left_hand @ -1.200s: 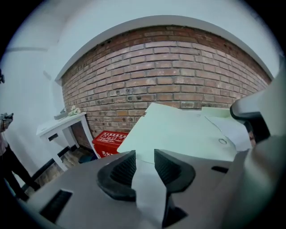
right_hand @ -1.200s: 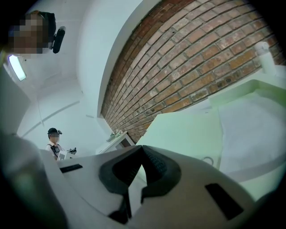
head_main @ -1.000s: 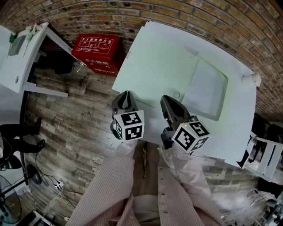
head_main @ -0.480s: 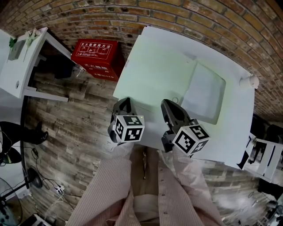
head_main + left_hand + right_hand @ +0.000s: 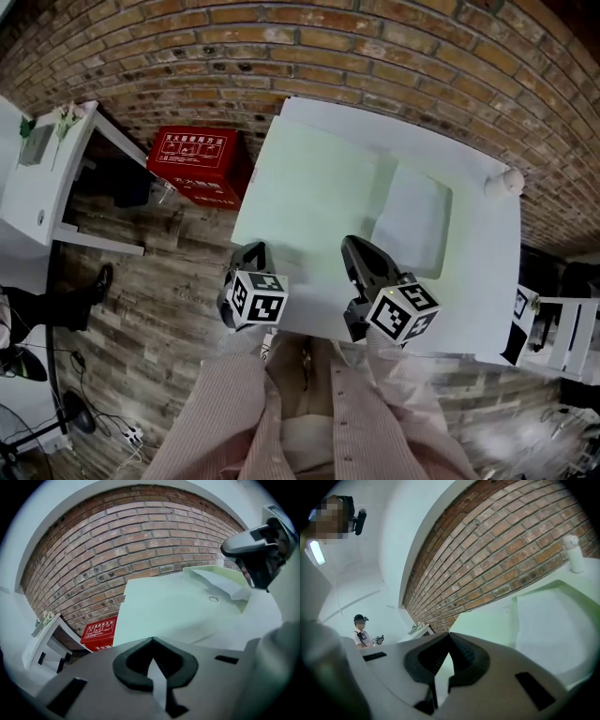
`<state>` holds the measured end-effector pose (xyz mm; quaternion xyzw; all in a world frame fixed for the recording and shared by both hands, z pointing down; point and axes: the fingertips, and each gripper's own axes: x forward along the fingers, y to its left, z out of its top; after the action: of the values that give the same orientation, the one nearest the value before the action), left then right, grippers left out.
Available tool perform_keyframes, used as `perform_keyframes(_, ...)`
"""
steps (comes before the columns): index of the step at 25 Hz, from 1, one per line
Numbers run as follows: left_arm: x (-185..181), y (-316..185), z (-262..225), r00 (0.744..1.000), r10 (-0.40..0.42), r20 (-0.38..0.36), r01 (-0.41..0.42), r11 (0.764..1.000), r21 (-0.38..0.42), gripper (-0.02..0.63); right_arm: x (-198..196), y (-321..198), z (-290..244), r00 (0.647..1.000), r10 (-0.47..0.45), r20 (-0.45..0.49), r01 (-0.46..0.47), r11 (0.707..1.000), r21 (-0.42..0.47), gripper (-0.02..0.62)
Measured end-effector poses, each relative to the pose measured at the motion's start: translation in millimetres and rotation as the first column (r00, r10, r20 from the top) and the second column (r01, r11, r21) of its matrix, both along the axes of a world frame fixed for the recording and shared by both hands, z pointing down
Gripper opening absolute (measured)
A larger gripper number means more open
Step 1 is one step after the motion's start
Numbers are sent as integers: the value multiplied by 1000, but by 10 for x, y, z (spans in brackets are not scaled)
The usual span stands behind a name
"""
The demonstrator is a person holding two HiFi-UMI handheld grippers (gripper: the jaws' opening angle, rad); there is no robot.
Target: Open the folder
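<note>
Pale table (image 5: 483,291), left hand-held gripper (image 5: 255,247) closed (empty), right hand-held gripper (image 5: 354,243) too

Red box (image 5: 192,166) by brick wall (image 5: 375,47)

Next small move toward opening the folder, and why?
Probably open the right gripper and reach for the folder's near edge: it looks closed, flat on the table, and both the right and left gripper are shut, empty, short of it.
</note>
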<state>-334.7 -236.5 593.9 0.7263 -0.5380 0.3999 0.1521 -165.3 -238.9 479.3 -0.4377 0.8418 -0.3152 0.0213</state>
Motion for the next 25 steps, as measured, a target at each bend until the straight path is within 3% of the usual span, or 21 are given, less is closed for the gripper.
perform_keyframes(6, 41, -24, -152, 1000, 29, -10, -29, 1000, -1, -8, 233, -42, -74, 999, 35, 5, -35, 999, 12, 5)
perform_keyframes(14, 97, -71, -358, 996, 8, -88, -8, 1000, 3, -6, 356, -55, -179, 999, 37, 21, -38, 999, 25, 5)
perform_keyframes(20, 176, -57, -480, 969, -51, -243, 46, 999, -25, -8, 489, -49, -307, 998, 50, 32, -52, 998, 48, 5)
perform_keyframes(25, 347, -126, -718, 941, -37, -335, 46, 999, 21, -8, 592, -87, -431, 997, 66, 38, -68, 995, 75, 5)
